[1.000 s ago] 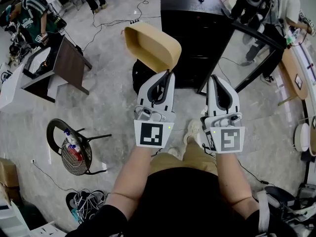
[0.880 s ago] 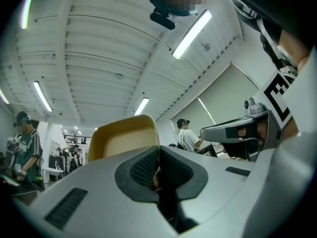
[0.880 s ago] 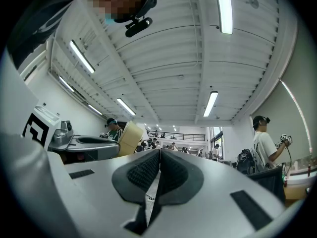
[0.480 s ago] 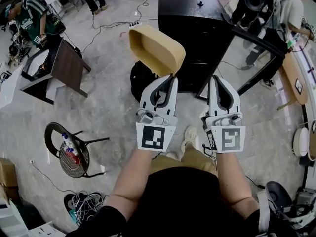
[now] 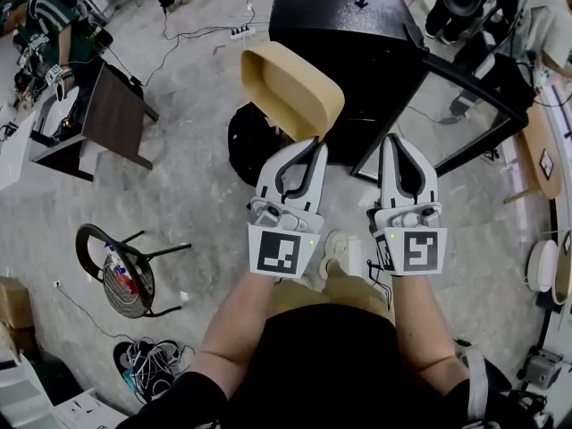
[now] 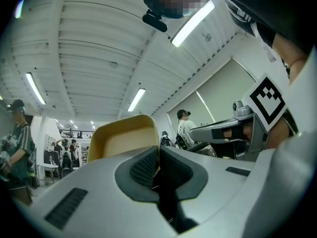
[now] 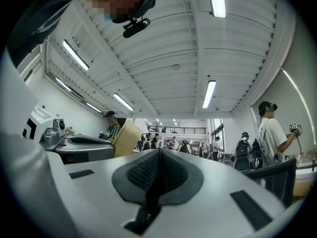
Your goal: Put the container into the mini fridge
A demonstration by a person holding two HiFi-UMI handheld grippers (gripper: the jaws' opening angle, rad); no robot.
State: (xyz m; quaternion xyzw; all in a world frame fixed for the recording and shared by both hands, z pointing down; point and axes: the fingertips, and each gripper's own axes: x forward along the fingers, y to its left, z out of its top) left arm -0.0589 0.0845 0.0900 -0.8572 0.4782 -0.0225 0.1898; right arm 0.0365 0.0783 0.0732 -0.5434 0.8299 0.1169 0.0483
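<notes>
Background mini fridge closer than before

Objects counted by kind.
One left hand-held gripper, one right hand-held gripper, one tan container, one black mini fridge, one black chair.

Seen from above, the white left gripper pinches the lower rim of a tan, rounded-rectangular plastic container. It holds the container tilted in the air before a black mini fridge, whose glass-panelled door stands open to the right. The white right gripper, jaws together and empty, hangs just beside it above the grey concrete floor.
</notes>
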